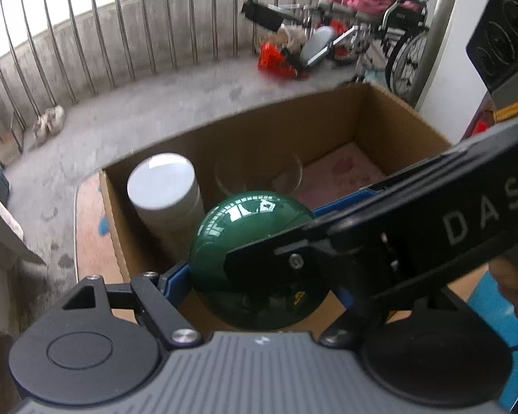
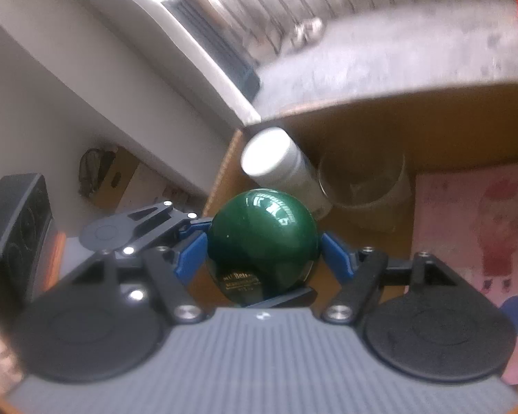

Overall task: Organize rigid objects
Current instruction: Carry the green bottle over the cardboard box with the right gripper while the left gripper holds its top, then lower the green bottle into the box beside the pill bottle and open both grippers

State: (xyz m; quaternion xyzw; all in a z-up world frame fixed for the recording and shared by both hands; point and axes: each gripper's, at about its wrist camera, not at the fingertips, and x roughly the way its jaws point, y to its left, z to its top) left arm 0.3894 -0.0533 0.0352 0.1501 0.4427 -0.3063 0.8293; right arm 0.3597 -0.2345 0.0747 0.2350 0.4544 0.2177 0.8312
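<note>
A glossy dark green ball-shaped jar (image 1: pixel 252 241) (image 2: pixel 262 238) is held over the near edge of an open cardboard box (image 1: pixel 328 120) (image 2: pixel 414 107). Both grippers close on it: my left gripper (image 1: pixel 259 269) grips it from its sides, and my right gripper (image 2: pixel 262 252) clamps it between blue pads (image 2: pixel 190 255), its arm crossing the left wrist view. Inside the box stand a white cylindrical container (image 1: pixel 162 186) (image 2: pixel 276 162) and a clear glass (image 1: pixel 259 176) (image 2: pixel 362 179).
The box sits on a wooden board (image 1: pixel 89 227) on a concrete balcony floor with metal railing (image 1: pixel 121 27). A pink picture sheet (image 2: pixel 476 234) lies in the box's right half. A wheelchair (image 1: pixel 390 24) and clutter stand at the far right. A black speaker (image 2: pixel 13 227) is left.
</note>
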